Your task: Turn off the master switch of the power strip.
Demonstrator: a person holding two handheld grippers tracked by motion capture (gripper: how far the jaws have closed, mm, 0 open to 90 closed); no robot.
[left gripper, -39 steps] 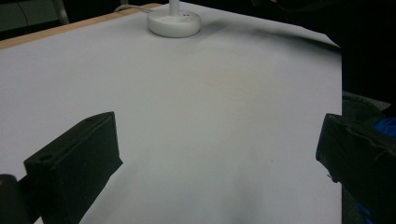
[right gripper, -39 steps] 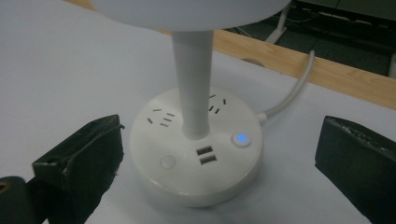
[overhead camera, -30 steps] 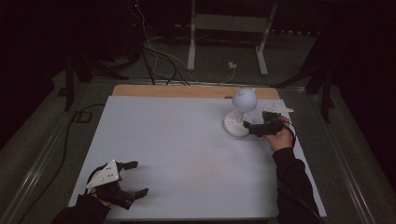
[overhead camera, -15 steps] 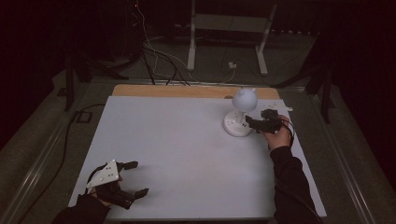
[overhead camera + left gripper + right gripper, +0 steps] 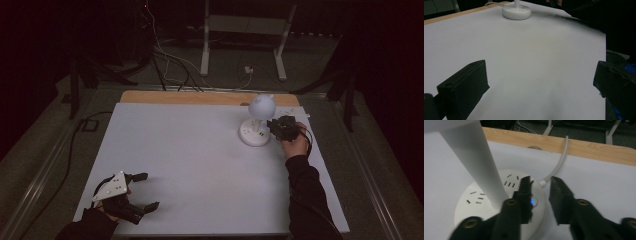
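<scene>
A white desk lamp stands at the table's far right, with a globe head (image 5: 262,106) on a stem (image 5: 474,157) and a round base (image 5: 254,135) that carries socket slots. My right gripper (image 5: 274,126) is at the base's right side. In the right gripper view its jaws (image 5: 541,182) stand a little apart with nothing between them, and the left jaw hangs over a small blue light (image 5: 533,201) on the base (image 5: 474,200). My left gripper (image 5: 148,190) rests open near the front left corner, its jaws (image 5: 540,67) wide apart over bare table.
The lamp's white cable (image 5: 560,162) runs from the base over the wooden back edge (image 5: 200,97). The white table top (image 5: 190,150) stretches between the two grippers. Stand legs and cables (image 5: 165,55) lie on the floor behind the table.
My right gripper has crept slightly left, closer to the lamp base. The left gripper has stayed where it was.
</scene>
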